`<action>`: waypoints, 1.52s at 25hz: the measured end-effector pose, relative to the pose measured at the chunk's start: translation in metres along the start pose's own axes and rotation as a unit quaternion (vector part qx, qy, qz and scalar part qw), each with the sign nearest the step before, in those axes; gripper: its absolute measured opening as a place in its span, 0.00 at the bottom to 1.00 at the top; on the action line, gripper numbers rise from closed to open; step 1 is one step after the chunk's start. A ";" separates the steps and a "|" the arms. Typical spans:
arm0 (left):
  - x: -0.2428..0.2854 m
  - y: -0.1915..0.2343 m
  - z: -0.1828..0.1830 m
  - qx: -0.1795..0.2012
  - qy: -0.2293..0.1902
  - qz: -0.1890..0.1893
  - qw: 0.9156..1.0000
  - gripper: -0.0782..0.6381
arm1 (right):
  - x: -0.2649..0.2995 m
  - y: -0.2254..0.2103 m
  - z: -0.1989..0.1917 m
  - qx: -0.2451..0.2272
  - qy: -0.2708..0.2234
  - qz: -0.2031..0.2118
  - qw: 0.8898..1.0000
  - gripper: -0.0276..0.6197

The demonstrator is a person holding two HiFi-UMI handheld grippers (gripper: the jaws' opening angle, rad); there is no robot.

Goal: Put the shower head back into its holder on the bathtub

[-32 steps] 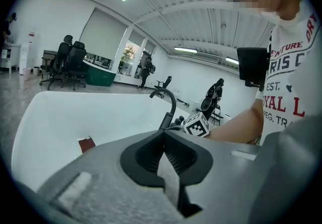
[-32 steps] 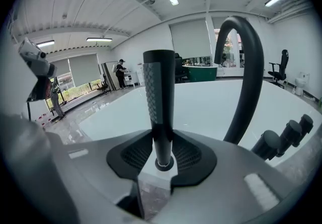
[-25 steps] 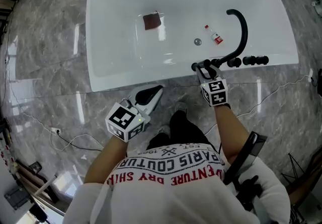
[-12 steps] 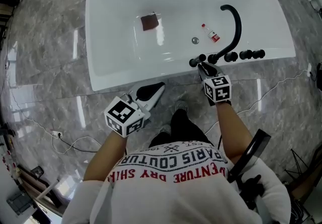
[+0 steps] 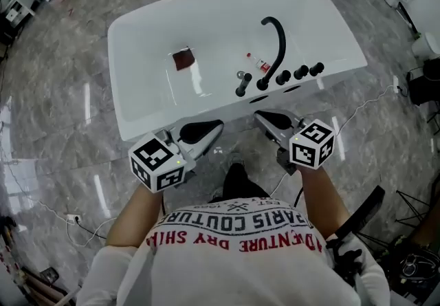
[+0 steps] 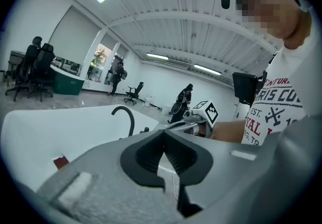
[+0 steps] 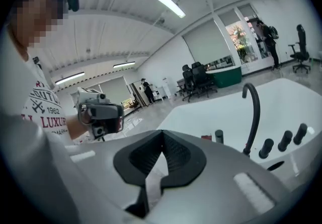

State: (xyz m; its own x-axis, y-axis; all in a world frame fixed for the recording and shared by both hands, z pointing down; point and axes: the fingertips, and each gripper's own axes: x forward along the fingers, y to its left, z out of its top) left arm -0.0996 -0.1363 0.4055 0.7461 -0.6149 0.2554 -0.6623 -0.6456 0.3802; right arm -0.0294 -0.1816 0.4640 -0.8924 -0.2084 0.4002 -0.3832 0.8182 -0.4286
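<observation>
Two grippers sit at the lower middle of the head view, both off the white bathtub (image 5: 118, 71) and over the grey marble floor (image 5: 55, 126). The left gripper (image 5: 210, 129) and the right gripper (image 5: 265, 119) each point up-frame at the tub's near rim, well apart from the fittings. On that rim is a row of black fittings: a curved spout (image 5: 278, 43), three knobs (image 5: 300, 72) to its right, and at the row's left end a short black piece with a bright top, which I take to be the shower head (image 5: 240, 84). It stands upright, though the holder itself is too small to make out. A brown square (image 5: 183, 59) and a small red-and-white bottle (image 5: 261, 64) lie inside the tub. In the left gripper view the ribbed pads meet with nothing between them, and the tub and spout lie at centre left beyond. In the right gripper view the jaws are likewise pressed together and empty, with a dark upright stub left of the spout, apparently the same shower head. Judging by this, the placing looks done. Nothing seems left but to confirm it is seated.
</observation>
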 end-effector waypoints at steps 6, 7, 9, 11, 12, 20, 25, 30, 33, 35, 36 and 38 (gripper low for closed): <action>-0.021 -0.054 0.036 0.070 -0.009 -0.025 0.997 0.11 | -0.057 0.087 0.050 -0.099 -0.050 -0.007 0.994 0.05; -0.026 -0.058 0.039 0.078 -0.010 -0.024 0.997 0.11 | -0.061 0.099 0.054 -0.111 -0.054 -0.004 0.992 0.05; -0.034 -0.068 0.041 0.087 -0.012 -0.028 0.996 0.11 | -0.068 0.122 0.053 -0.130 -0.055 0.000 0.990 0.05; -0.040 -0.079 0.041 0.092 -0.014 -0.036 0.995 0.11 | -0.076 0.137 0.050 -0.139 -0.056 -0.001 0.989 0.05; -0.041 -0.085 0.041 0.094 -0.013 -0.038 0.995 0.11 | -0.081 0.143 0.048 -0.139 -0.059 -0.001 0.989 0.05; -0.040 -0.108 0.028 0.095 -0.005 -0.054 0.994 0.11 | -0.099 0.159 0.031 -0.121 -0.059 0.005 0.991 0.05; -0.039 -0.115 0.028 0.091 -0.001 -0.060 0.994 0.11 | -0.103 0.164 0.025 -0.118 -0.055 0.006 0.991 0.05; -0.036 -0.126 0.024 0.096 0.007 -0.065 0.993 0.11 | -0.109 0.168 0.018 -0.116 -0.056 0.008 0.992 0.05; -0.034 -0.131 0.032 0.095 0.009 -0.066 0.993 0.11 | -0.115 0.167 0.022 -0.112 -0.057 0.008 0.992 0.05; -0.033 -0.135 0.038 0.094 0.010 -0.067 0.993 0.11 | -0.121 0.166 0.027 -0.109 -0.057 0.008 0.992 0.05; -0.032 -0.136 0.038 0.093 0.012 -0.067 0.993 0.11 | -0.122 0.165 0.027 -0.107 -0.057 0.007 0.993 0.05; -0.031 -0.134 0.032 0.093 0.017 -0.068 0.993 0.11 | -0.121 0.163 0.023 -0.104 -0.060 0.007 0.993 0.05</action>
State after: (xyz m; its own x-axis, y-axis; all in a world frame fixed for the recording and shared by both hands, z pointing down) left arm -0.0361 -0.0453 0.3187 0.8293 -0.5024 0.2448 -0.5541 -0.7963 0.2427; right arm 0.0103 -0.0352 0.3266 -0.9237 -0.2487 0.2915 -0.3250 0.9115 -0.2522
